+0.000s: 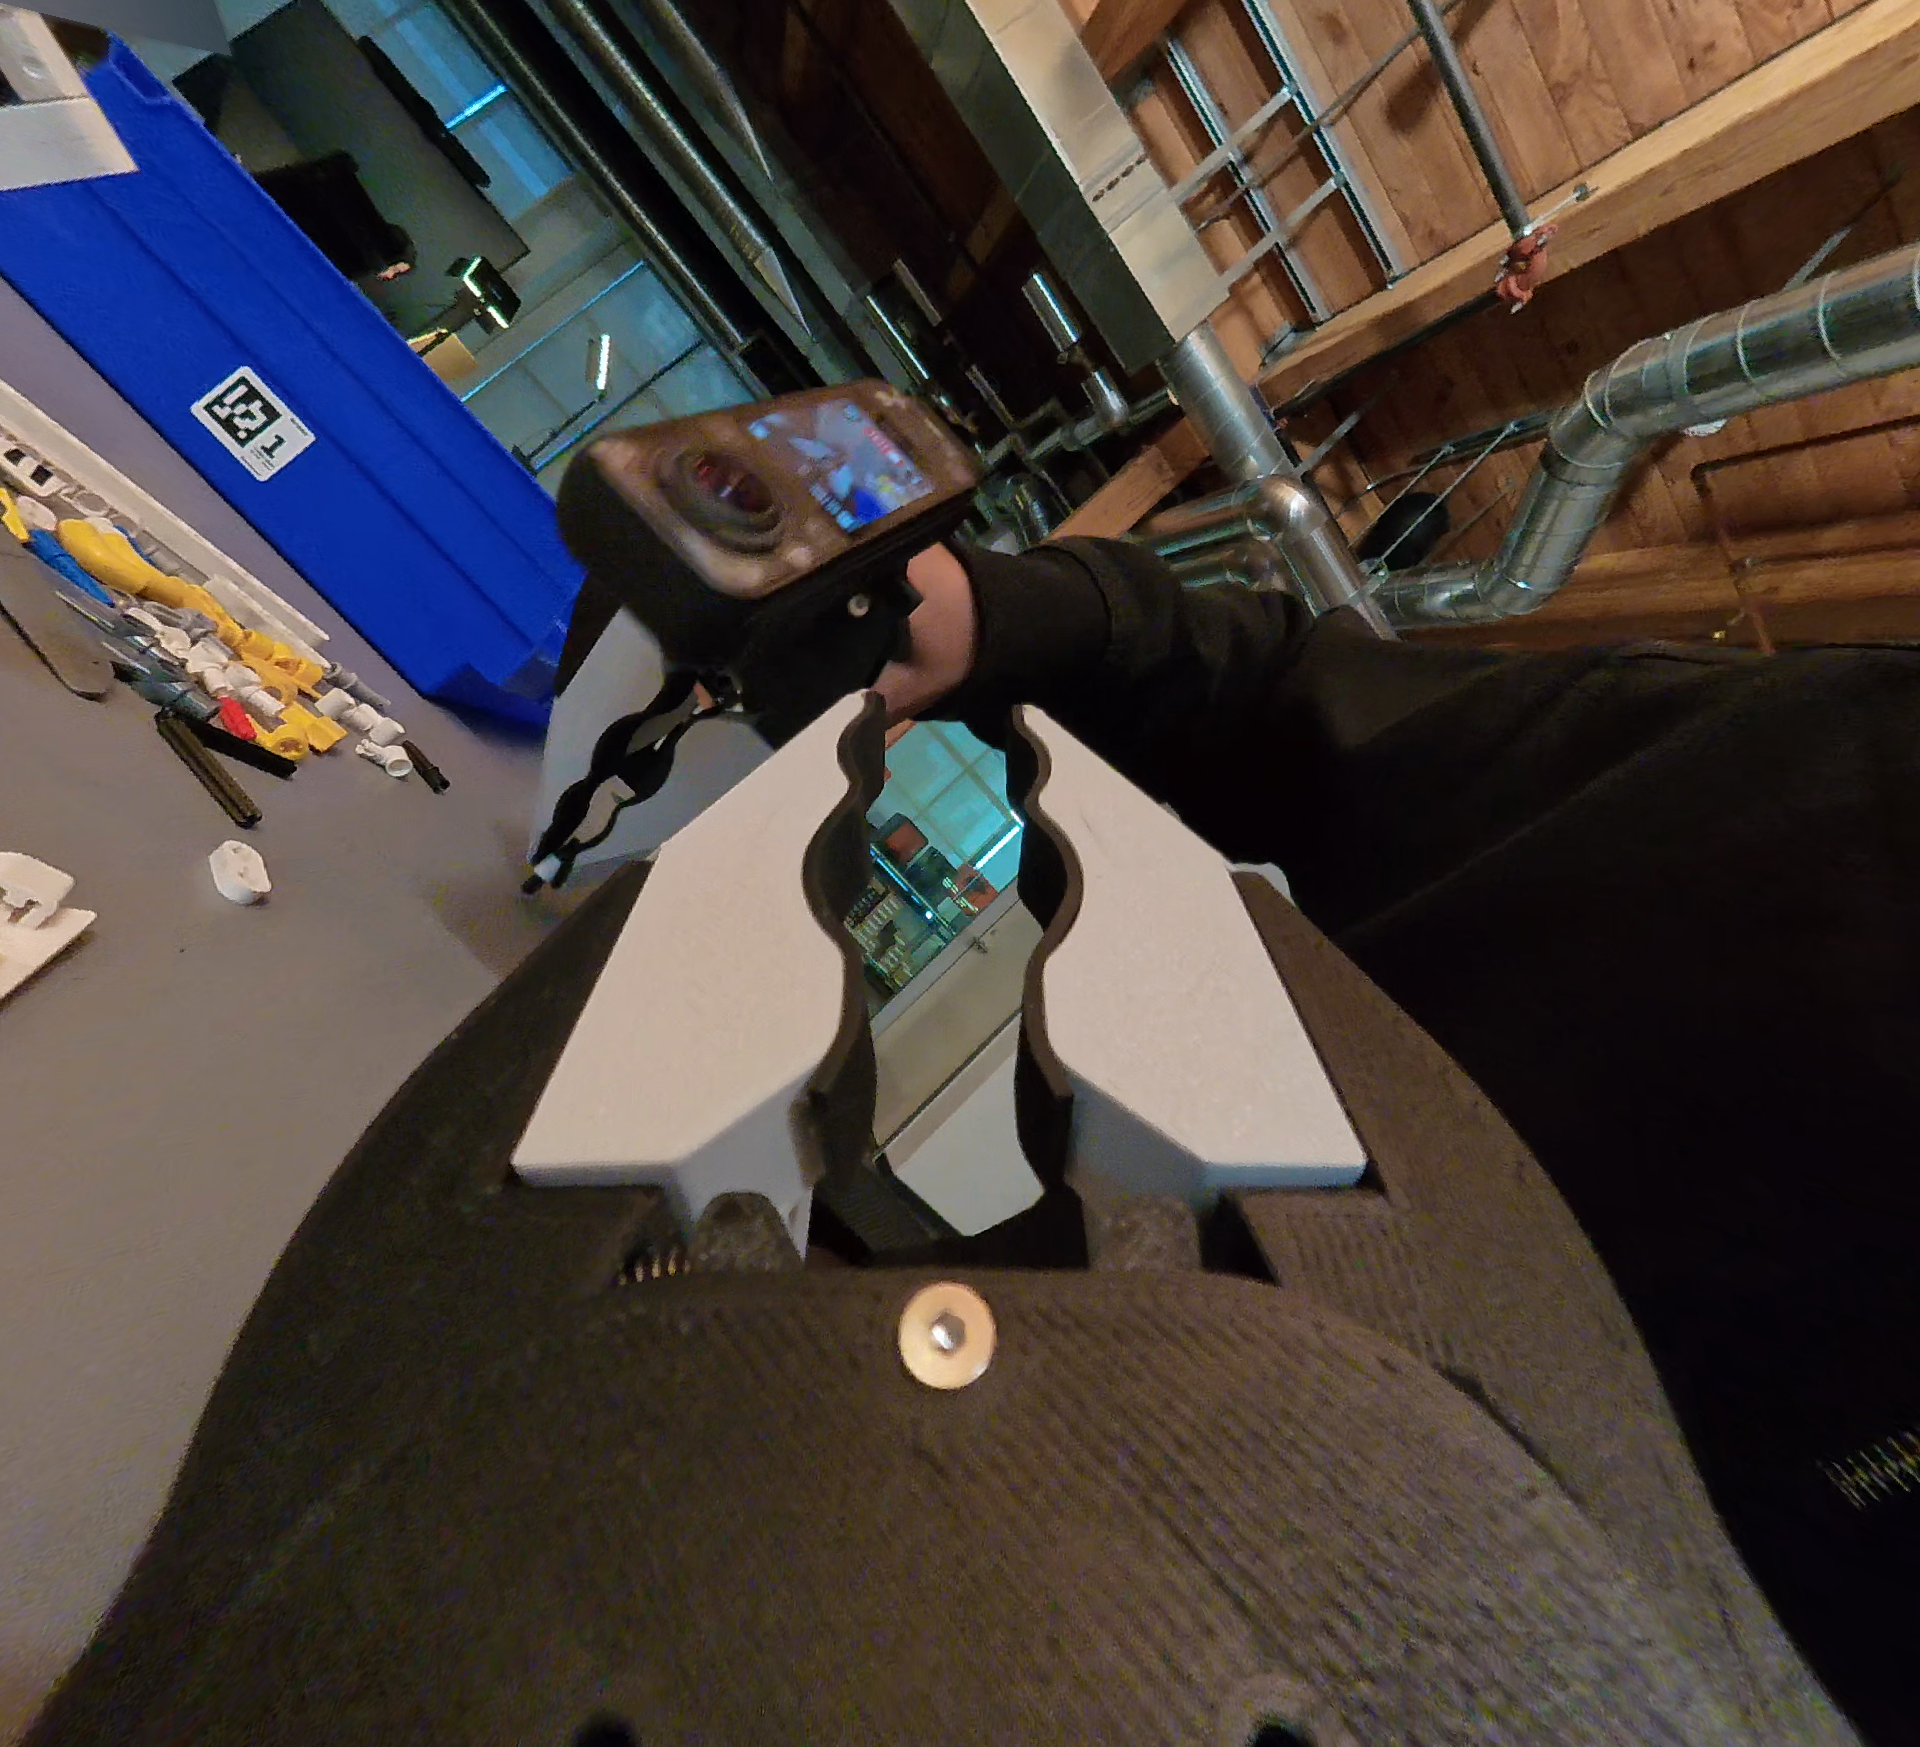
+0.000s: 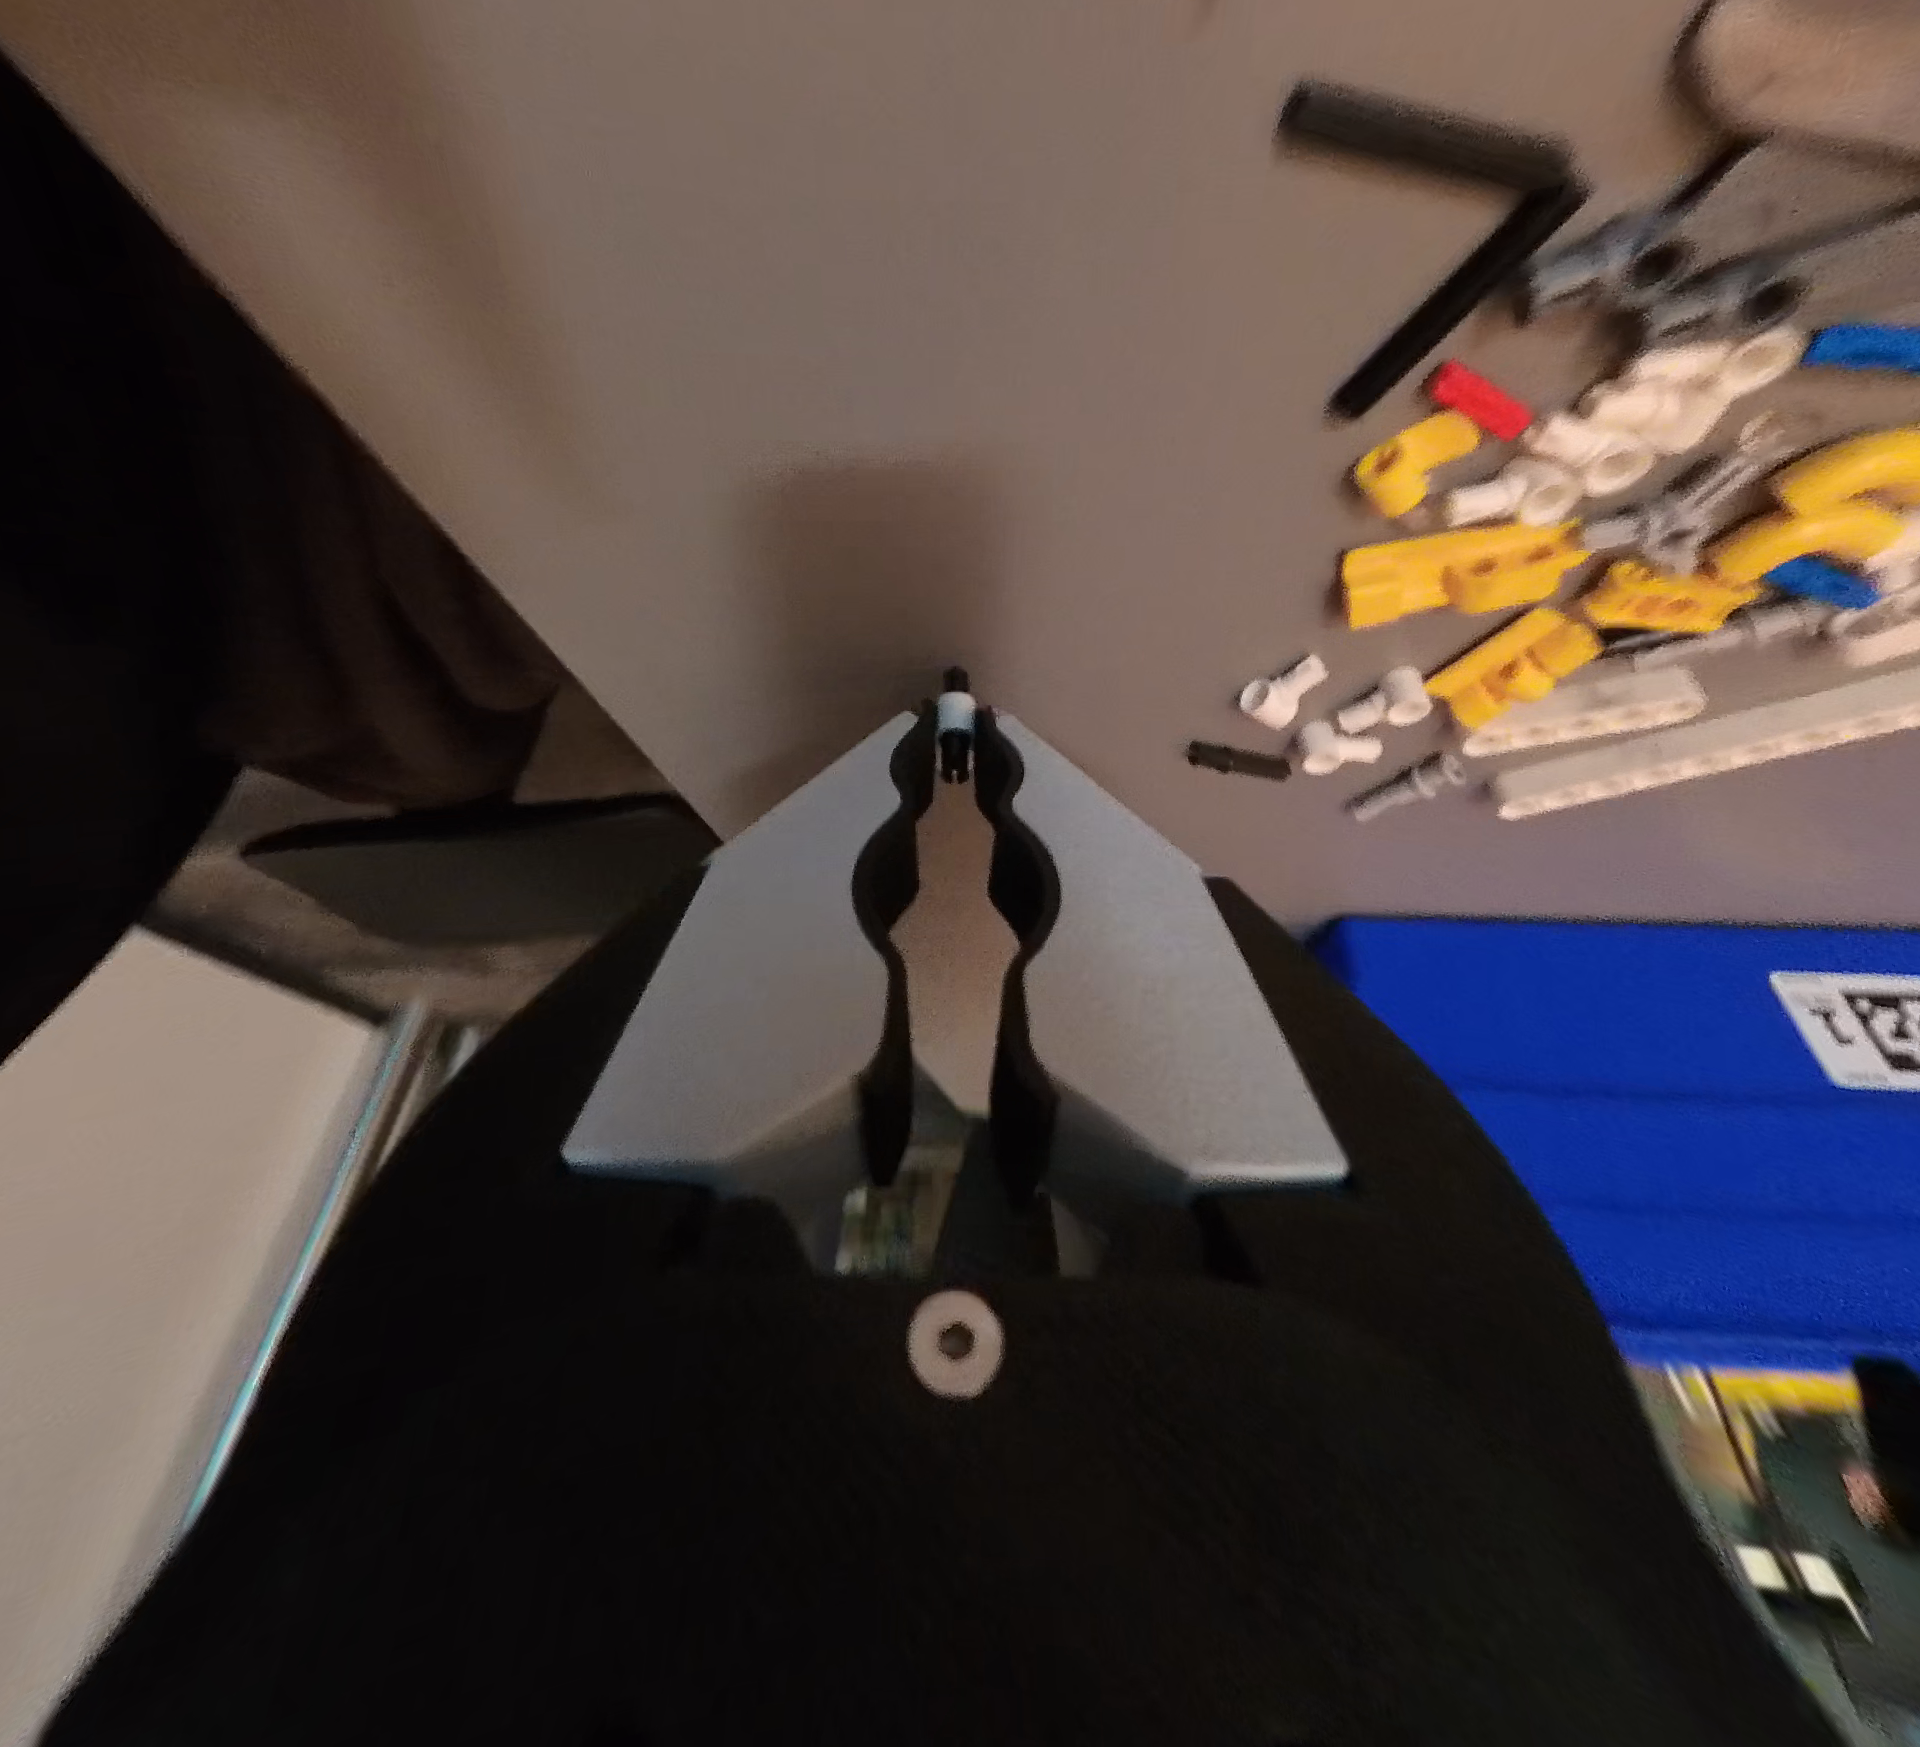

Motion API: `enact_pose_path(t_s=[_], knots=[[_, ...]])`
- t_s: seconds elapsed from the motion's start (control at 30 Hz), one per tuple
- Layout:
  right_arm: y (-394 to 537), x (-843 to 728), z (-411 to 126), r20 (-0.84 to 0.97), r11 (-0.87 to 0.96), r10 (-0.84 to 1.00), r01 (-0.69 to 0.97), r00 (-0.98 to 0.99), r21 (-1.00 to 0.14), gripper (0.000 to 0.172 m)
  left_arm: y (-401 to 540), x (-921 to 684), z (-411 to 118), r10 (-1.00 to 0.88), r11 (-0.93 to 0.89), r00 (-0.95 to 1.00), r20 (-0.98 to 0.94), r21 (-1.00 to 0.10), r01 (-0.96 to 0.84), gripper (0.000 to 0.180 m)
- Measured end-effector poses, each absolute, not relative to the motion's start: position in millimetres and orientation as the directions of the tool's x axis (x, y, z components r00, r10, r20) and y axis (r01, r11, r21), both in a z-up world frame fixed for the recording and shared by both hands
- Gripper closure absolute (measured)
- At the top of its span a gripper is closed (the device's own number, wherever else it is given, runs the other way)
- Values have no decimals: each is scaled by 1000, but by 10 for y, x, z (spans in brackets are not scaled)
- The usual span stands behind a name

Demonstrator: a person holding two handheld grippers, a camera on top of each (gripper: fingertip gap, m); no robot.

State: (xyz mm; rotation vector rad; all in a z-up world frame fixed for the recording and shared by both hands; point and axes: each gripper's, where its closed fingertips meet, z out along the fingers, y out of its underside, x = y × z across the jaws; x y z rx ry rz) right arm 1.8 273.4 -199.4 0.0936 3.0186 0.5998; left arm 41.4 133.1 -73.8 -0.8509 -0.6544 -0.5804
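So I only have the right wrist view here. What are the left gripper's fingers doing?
Observer: The left gripper stands open with nothing between its fingers, raised off the table.
Operator: Can you confirm the right one's grip from outside?
Observer: Yes, the right gripper pinches a small black and white pin at its tips.
Operator: Who holds it?
Observer: A hand in a black sleeve.

Left wrist camera tilts up off the grey table [image 1: 260, 1074] toward the ceiling, rolled hard. Right wrist camera looks down close at that table. Both catch the blue bin [image 1: 260, 347] and the parts pile [image 2: 1610, 554].
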Motion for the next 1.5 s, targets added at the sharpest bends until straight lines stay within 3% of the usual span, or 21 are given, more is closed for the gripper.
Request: enact_pose_path(t_s=[0.17,0.3,0.4,0.6,0.67,0.8,0.87,1.1,1.17,1.3,1.5], knots=[[2232,79,-1616,-108,993,115,117,-988,-12,166,1323,322,-788,-156,553,634,758,-464,691,166],[1833,192,-1202,-93,931,88,115,-992,-345,166,1399,291,-872,-86,526,613,785,-487,697,169],[1676,280,-1033,31,892,28,11,-999,-453,166,1448,366,-849,-129,495,613,780,-485,721,162],[1477,450,-853,259,830,-72,-202,-963,-520,166,1606,532,-805,-246,424,564,788,-436,794,148],[1462,491,-829,288,821,-88,-233,-954,-521,166,1616,540,-786,-257,435,558,789,-421,796,151],[1470,534,-792,329,807,-86,-259,-940,-530,166,1508,518,-698,-372,470,509,776,-316,824,160],[1471,548,-765,345,800,-82,-268,-935,-537,166,1510,538,-697,-371,466,520,769,-331,821,171],[1479,603,-751,387,801,-84,-293,-918,-522,166,1529,666,-592,-460,424,508,728,-323,846,166],[1473,626,-741,388,797,-87,-298,-917,-525,166,1556,673,-603,-448,421,510,734,-330,845,177],[1461,649,-710,397,780,-84,-308,-914,-545,166,1545,695,-577,-461,413,514,724,-338,846,179],[1399,727,-651,387,724,-77,-318,-919,-612,158,1492,719,-516,-586,381,432,686,-237,894,179]])
